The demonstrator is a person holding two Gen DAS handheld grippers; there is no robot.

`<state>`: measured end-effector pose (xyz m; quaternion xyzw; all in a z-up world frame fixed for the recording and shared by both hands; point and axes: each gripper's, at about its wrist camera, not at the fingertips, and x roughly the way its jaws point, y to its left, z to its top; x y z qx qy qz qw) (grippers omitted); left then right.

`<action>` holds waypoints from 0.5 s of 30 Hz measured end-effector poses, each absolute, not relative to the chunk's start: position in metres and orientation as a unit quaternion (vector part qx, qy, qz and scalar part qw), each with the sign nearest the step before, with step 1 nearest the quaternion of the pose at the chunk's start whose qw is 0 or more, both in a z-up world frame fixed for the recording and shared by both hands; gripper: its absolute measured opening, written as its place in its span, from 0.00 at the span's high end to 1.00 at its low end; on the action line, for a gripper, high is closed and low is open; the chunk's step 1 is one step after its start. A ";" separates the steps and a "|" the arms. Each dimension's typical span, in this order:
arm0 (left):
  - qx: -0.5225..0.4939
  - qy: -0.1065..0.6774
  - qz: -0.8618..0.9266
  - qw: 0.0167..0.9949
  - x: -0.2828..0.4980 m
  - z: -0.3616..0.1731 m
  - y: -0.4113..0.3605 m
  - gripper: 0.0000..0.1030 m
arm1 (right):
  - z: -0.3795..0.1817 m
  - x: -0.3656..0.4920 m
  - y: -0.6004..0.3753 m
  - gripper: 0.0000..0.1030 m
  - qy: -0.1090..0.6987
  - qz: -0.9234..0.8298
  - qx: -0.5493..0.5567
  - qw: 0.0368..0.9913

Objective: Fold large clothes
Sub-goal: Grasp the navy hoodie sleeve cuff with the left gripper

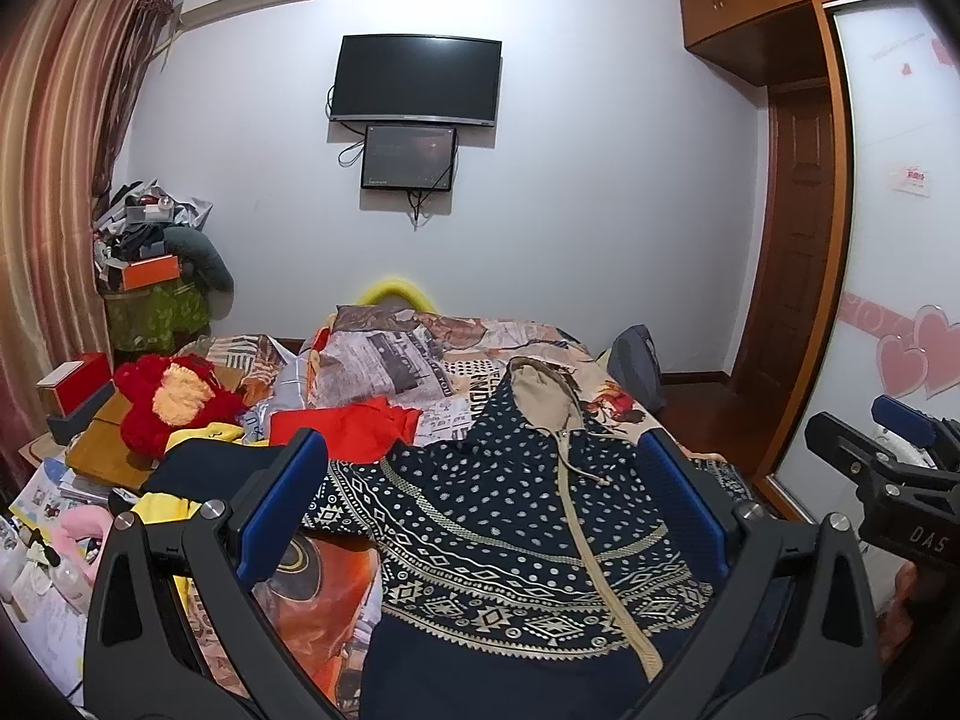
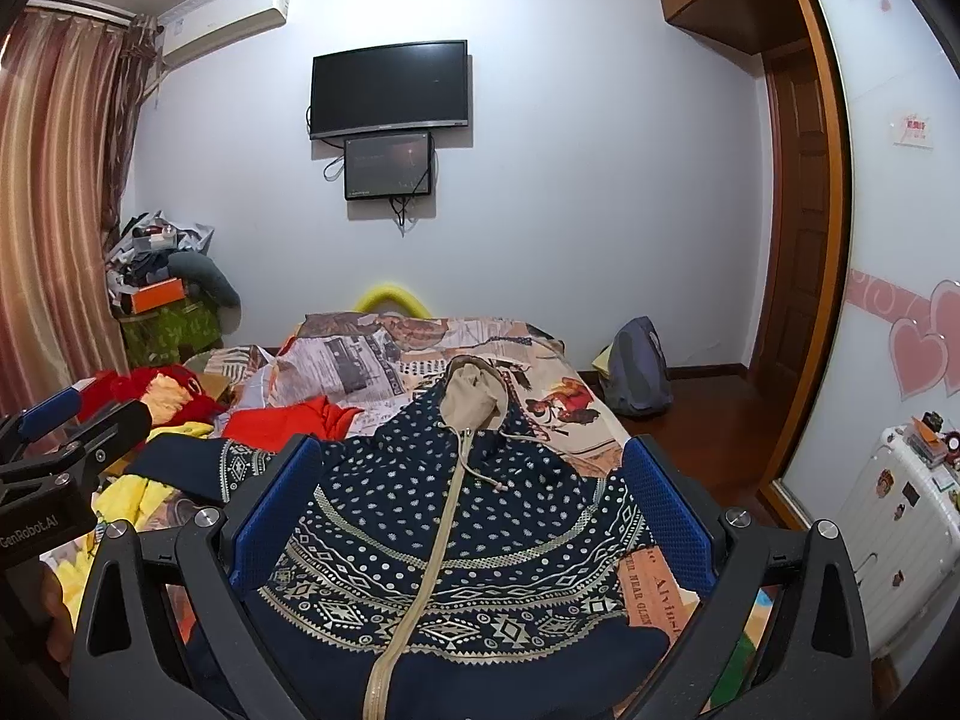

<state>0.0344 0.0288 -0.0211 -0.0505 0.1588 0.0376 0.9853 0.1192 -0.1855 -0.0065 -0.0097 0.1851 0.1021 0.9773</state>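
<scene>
Both my hand-held grippers, left (image 1: 480,498) and right (image 2: 474,504), hover wide open, gripping nothing, above the navy patterned hoodie (image 2: 456,540) spread on the bed (image 2: 558,402).

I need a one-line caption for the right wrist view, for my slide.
Open right gripper above a navy patterned hoodie spread zipper-up on the cluttered bed, before folding.

Your navy patterned zip hoodie with the beige hood (image 1: 516,516) runs off the bottom edge of both wrist views, so its hem stays unseen. Its left sleeve disappears behind the left gripper's blue-padded finger (image 1: 282,498). The small dark screen under the wall television (image 2: 389,167) shows marks too faint to read. The white suitcase's stickers (image 2: 894,492) are too small to tell.
</scene>
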 end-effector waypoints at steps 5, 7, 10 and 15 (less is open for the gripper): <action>-0.050 0.168 0.054 0.983 0.054 -0.027 0.045 0.00 | -0.013 0.139 -0.178 0.03 0.195 0.103 -0.018 0.975; -0.049 0.172 0.063 0.982 0.063 -0.030 0.053 0.00 | -0.018 0.150 -0.174 0.03 0.204 0.105 -0.020 0.973; -0.053 0.184 0.078 0.978 0.082 -0.038 0.073 0.00 | -0.027 0.173 -0.168 0.03 0.222 0.113 -0.018 0.968; -0.066 0.205 0.106 0.971 0.112 -0.054 0.113 0.00 | -0.041 0.212 -0.160 0.03 0.252 0.125 -0.012 0.960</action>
